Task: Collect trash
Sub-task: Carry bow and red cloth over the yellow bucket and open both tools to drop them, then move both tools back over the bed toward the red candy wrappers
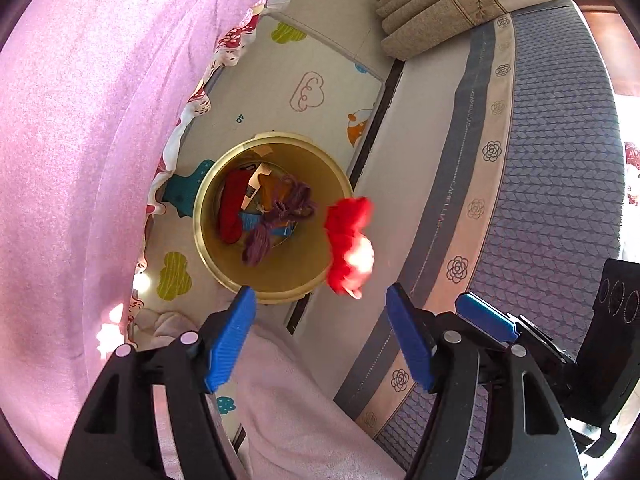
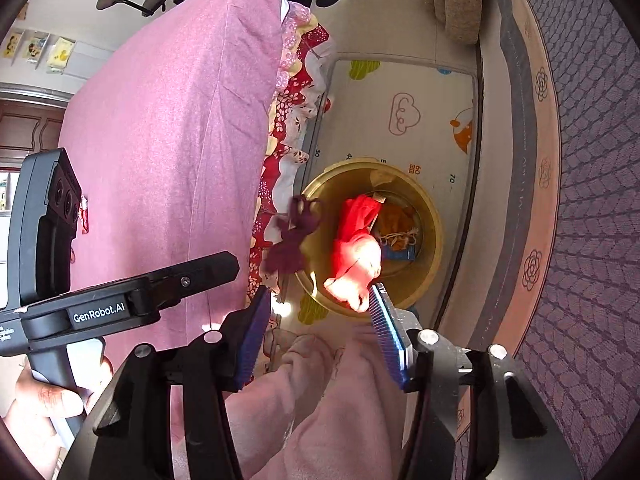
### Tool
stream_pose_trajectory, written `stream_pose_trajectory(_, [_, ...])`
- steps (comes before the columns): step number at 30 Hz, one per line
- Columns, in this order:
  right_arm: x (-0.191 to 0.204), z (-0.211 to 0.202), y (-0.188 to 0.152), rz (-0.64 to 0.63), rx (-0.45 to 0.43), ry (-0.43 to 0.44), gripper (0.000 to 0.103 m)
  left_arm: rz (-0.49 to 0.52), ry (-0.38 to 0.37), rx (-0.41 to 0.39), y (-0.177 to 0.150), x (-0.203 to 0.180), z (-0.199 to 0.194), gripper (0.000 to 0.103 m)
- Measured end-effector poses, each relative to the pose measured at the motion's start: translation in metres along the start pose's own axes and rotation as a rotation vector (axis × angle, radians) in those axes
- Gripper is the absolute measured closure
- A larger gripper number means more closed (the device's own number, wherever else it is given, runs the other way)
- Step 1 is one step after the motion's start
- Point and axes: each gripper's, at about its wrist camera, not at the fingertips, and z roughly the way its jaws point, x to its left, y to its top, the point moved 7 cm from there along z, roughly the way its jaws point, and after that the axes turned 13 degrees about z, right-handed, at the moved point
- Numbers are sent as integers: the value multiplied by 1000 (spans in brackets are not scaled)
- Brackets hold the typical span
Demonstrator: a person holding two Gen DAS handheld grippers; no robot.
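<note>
Blue pads of the right gripper [image 2: 320, 332] sit lowest in the right wrist view, jaws apart, gripping nothing; a red yarn clump [image 2: 354, 256] hangs just past the right-hand pad tip, touching or nearly so, cannot tell which. It lies up-frame from the claw, long axis running up-down, over the near rim of the yellow bin [image 2: 434, 236]. A purple yarn scrap [image 2: 294, 240] is in mid-air left of the bin rim, beside the pink bedspread [image 2: 172, 132]. Left gripper [image 1: 320, 312] is also released, empty, pointing down at the bin; red clump sits just above its right pad there. Right gripper is nearer the red clump. Judgement: both pieces dropping; purple one may miss the bin.
</note>
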Motion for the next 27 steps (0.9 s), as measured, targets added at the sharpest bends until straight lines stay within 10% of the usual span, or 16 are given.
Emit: stream_pose_trajectory(27, [29,-7,-3,-35,-19,-52,53,-23,-30,-48,-4,20,-25,35])
